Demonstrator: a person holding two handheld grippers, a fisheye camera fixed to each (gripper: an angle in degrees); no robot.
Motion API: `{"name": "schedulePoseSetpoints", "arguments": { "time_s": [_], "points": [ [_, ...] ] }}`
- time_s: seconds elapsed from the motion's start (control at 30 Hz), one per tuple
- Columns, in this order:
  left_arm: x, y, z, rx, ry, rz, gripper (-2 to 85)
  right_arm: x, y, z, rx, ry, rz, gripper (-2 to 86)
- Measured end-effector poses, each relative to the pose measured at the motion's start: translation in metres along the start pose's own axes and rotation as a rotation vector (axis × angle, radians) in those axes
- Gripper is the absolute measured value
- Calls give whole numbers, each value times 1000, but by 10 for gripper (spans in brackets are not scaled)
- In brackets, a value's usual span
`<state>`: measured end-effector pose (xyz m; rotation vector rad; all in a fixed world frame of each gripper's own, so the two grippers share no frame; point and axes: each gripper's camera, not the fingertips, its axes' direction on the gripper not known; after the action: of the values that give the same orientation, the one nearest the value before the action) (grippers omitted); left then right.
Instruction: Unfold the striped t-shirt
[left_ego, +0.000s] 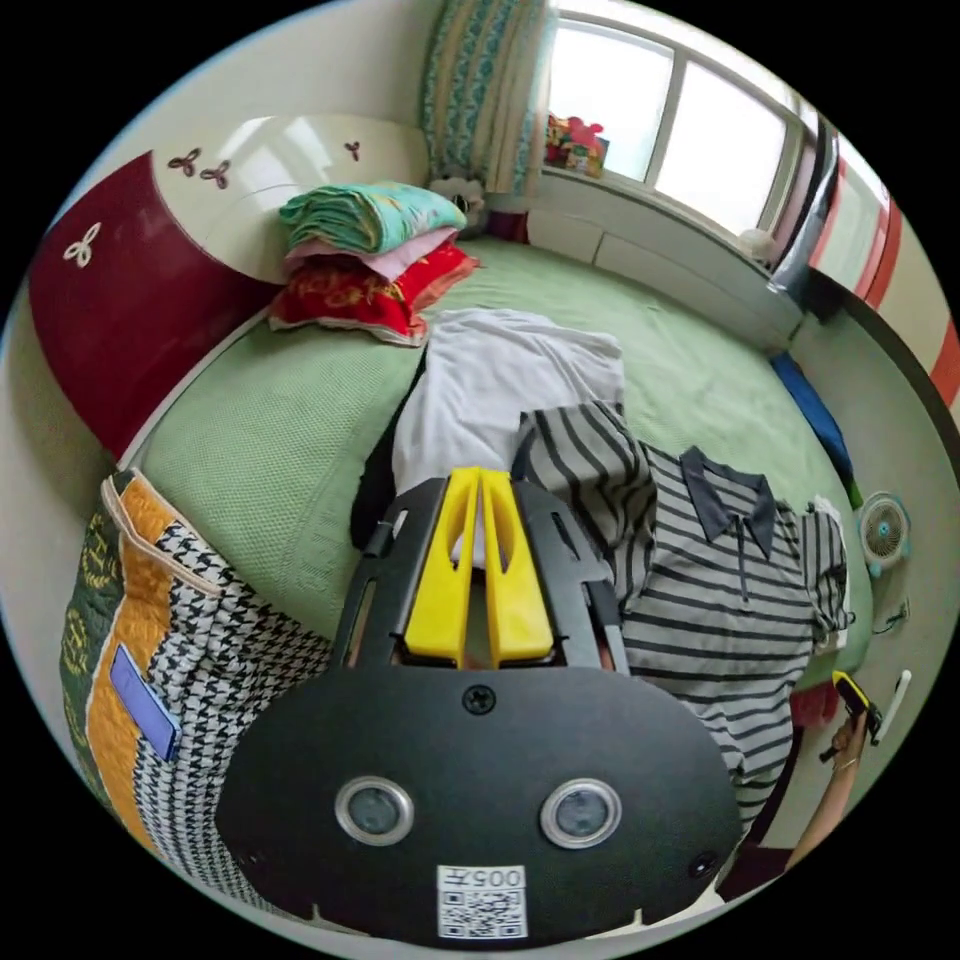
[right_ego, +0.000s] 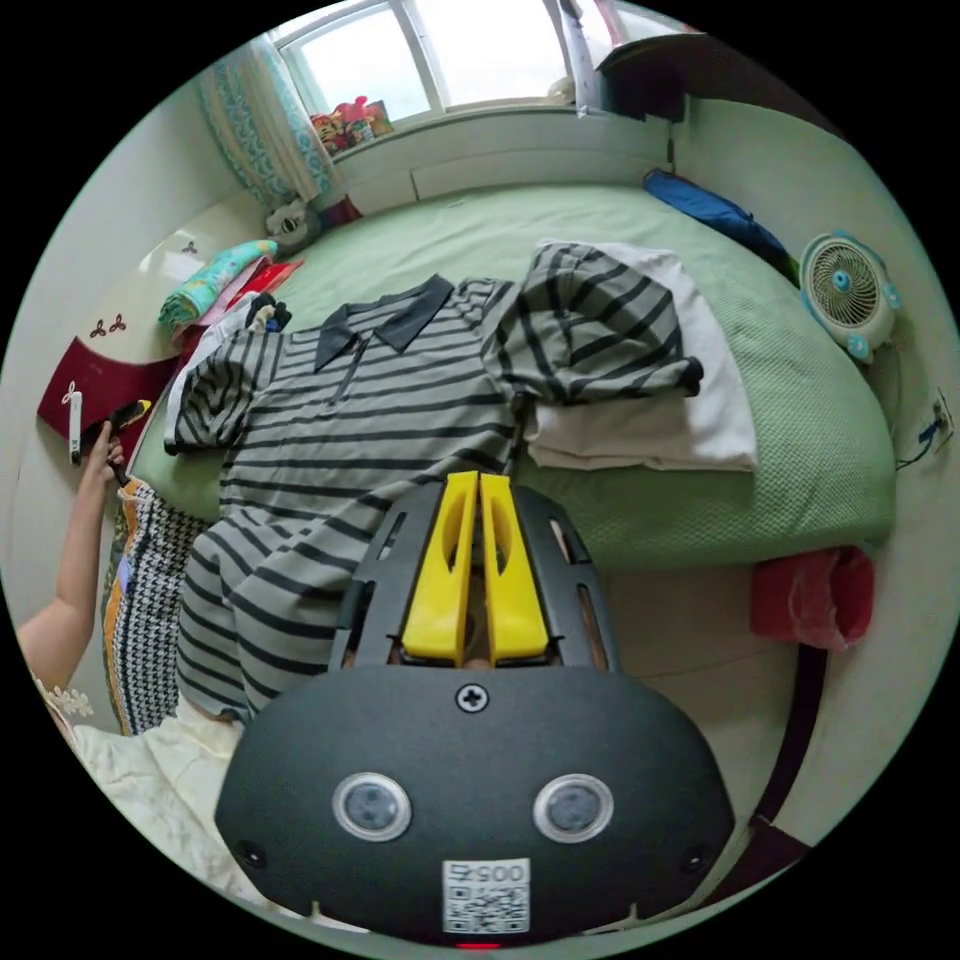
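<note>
The striped t-shirt (right_ego: 380, 420) is soft grey knit with thin black bands and a dark flat collar; it lies face up on the bed (right_ego: 800, 440), hem hanging over the near edge, one sleeve flopped back in a rumpled fold onto a folded white garment (right_ego: 690, 420). In the right gripper view it spreads just ahead and to the left of the right gripper (right_ego: 478, 490), whose yellow wedge-shaped jaws stand nearly together above the cloth, gripping nothing. In the left gripper view the left gripper (left_ego: 480, 480) hovers with its jaws likewise almost touching and empty; the shirt (left_ego: 700, 590) sits ahead to its right, the white garment (left_ego: 500, 390) directly beyond its tips. The bed cover is a pale green waffle weave. Beyond are stacked folded quilts (left_ego: 370, 255), a glossy red-and-cream headboard (left_ego: 140, 280), a bright window (left_ego: 680, 120) with a patterned curtain, a small round fan (right_ego: 848, 290) and a houndstooth bag (left_ego: 210, 680)
</note>
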<state>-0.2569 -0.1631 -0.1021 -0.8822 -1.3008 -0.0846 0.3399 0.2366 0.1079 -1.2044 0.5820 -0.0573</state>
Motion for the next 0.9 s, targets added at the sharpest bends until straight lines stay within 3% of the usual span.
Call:
{"name": "schedulePoseSetpoints", "arguments": {
  "time_s": [0.17,0.37,0.63,0.9],
  "points": [
    [62,37,-17,-9,133,210,-6,-37,7,-5,9,-25,-36,-8],
    [177,123,-4,-223,377,403,-6,-120,20,3,-10,-33,-30,-9],
    [240,200,8,-281,116,451,-7,-192,51,42,-94,137,15,-10],
    [249,212,10,-260,96,467,-7,-217,88,58,32,300,-60,-12]
  ]
}}
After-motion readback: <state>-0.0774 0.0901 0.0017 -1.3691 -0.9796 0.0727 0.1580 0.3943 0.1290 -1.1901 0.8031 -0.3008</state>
